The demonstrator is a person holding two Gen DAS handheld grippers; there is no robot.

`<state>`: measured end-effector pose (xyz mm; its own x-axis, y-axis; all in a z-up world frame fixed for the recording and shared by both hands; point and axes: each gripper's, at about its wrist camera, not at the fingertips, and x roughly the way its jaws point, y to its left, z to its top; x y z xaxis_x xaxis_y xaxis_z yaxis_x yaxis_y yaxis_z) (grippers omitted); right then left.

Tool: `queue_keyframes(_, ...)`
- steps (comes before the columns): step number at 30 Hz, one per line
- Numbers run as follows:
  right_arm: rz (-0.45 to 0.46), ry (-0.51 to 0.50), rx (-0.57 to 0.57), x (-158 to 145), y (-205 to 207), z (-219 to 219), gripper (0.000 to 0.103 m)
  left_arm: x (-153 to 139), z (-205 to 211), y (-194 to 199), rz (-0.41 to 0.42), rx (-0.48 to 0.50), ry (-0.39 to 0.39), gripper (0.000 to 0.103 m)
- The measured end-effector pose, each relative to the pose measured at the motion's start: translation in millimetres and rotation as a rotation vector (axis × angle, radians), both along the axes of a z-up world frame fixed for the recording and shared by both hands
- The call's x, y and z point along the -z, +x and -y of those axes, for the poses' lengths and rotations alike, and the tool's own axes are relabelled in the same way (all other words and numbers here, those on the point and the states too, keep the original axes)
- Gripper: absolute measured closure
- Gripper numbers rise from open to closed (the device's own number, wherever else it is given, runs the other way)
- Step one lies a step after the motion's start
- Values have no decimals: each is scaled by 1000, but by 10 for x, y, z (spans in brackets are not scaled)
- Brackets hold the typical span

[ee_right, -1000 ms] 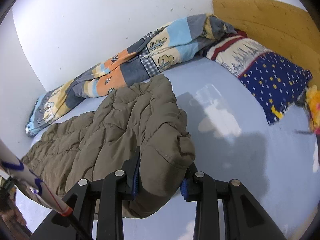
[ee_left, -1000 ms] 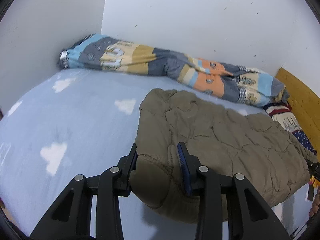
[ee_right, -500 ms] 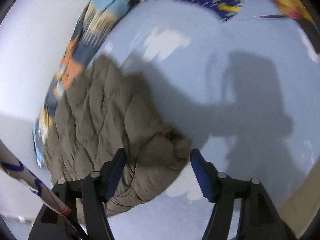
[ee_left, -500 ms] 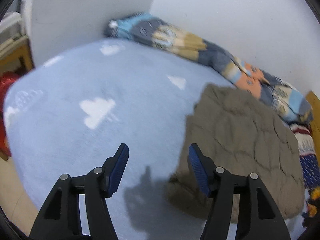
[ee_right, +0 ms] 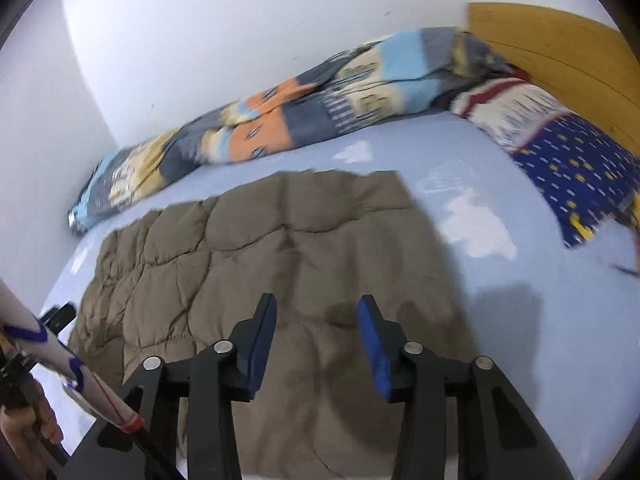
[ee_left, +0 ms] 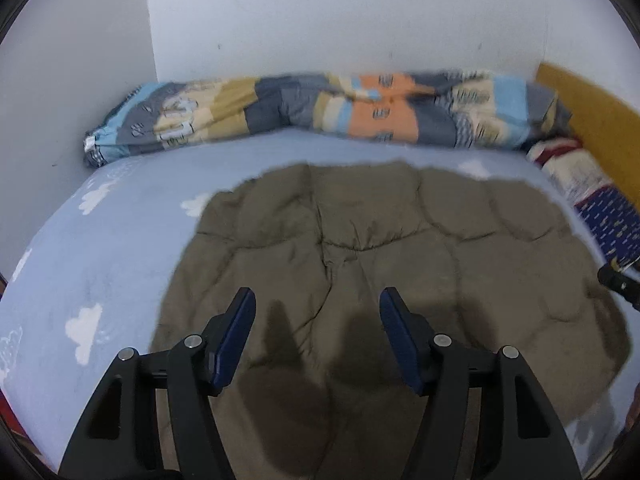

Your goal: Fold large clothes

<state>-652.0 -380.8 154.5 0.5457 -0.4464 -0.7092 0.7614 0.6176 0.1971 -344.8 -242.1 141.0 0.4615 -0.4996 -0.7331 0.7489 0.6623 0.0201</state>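
Observation:
An olive-brown quilted jacket (ee_left: 380, 248) lies spread flat and folded on the light blue cloud-print bed sheet (ee_left: 100, 260). My left gripper (ee_left: 316, 296) hovers over the jacket's near part, open, nothing between its blue pads. In the right wrist view the same jacket (ee_right: 280, 248) fills the middle. My right gripper (ee_right: 317, 300) hangs above the jacket's near right part. Its jaws are closing, with only air between them and the pads pressing on nothing. Both grippers cast shadows on the fabric.
A rolled patchwork quilt (ee_left: 320, 112) lies along the white back wall. A pillow (ee_right: 560, 152) with a navy patterned half rests against the wooden headboard (ee_right: 560, 48) at the right. A person's hand (ee_right: 24, 420) shows at the lower left of the right wrist view.
Both grippers let go of the jacket's edges, swung outwards, then came back over it. The jacket now lies flat on the bed.

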Motion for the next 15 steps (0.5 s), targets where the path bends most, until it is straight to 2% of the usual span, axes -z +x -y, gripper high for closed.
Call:
queue_keyframes(3, -55, -4, -22, 166, 207, 156, 57, 224, 142, 156, -59, -19, 69, 39)
queue_keyframes(6, -118, 46, -40, 400, 346, 293, 57, 345, 198, 268, -105, -18, 86, 33)
queue_keyframes(9, -194, 84, -24, 604, 457, 359, 55, 406, 232, 313, -129, -12, 106, 33)
queue_keyframes(12, -243, 75, -8, 648, 553, 355, 53, 421, 265, 279, -104, -10, 112, 33)
queue_keyframes(15, -269, 49, 15, 631, 594, 326, 53, 363, 209, 212, -78, -17, 84, 33)
